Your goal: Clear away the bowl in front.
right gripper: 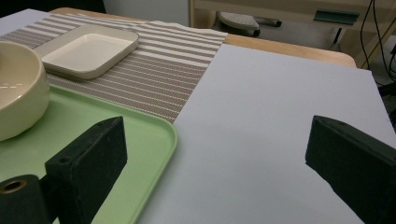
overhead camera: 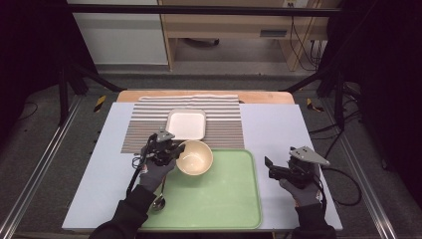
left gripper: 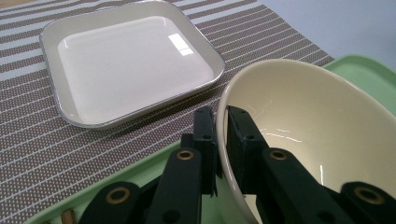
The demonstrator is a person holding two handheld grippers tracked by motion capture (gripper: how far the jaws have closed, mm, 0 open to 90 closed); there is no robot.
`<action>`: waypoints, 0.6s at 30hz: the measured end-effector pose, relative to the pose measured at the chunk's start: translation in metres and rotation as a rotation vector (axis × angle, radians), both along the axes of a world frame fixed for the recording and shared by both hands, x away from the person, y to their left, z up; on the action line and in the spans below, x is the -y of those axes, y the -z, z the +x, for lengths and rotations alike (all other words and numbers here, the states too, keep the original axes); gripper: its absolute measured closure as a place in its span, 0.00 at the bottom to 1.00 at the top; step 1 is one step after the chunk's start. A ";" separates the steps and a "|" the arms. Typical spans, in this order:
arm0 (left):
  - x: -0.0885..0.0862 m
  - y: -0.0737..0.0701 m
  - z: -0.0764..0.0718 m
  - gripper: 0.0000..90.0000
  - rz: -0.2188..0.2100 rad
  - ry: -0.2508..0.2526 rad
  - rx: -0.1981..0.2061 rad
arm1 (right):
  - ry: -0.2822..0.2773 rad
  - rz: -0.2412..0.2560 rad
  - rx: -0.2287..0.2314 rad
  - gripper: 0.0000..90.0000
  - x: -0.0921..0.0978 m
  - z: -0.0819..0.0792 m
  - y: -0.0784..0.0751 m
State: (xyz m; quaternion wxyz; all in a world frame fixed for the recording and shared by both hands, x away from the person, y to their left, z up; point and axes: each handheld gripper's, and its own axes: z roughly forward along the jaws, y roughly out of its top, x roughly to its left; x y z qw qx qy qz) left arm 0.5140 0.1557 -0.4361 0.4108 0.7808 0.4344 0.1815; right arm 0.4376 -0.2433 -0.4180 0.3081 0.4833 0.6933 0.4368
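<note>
Cream glossy round bowl (overhead camera: 194, 157) sits at the green plastic tray's (overhead camera: 224, 199) far-left corner, its rim pinched by the left tongs (left gripper: 221, 133). Such a thin grip could let it tilt or slip. The right tongs (right gripper: 215, 158) hang spread over bare counter (right gripper: 280, 93), leaving open room.

The bowl (left gripper: 308, 121) and square plate (left gripper: 126, 65) looked glossy and smooth, like glazed ceramic. The striped mat (left gripper: 42, 149) was coarsely woven; the green tray (right gripper: 140, 135) was matt plastic.
</note>
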 end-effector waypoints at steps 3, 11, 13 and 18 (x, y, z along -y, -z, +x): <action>0.000 0.001 0.001 0.91 0.014 0.003 0.001 | 0.000 0.000 -0.001 0.06 0.000 0.000 0.000; -0.002 0.005 0.001 0.91 0.059 -0.002 -0.003 | -0.002 -0.003 -0.003 0.06 -0.001 0.000 0.001; -0.003 0.006 0.001 0.90 0.060 -0.006 -0.006 | -0.001 0.001 -0.002 0.06 -0.001 0.000 0.000; -0.005 0.009 0.001 0.90 0.071 -0.008 -0.008 | -0.001 0.001 -0.003 0.06 -0.001 0.000 0.000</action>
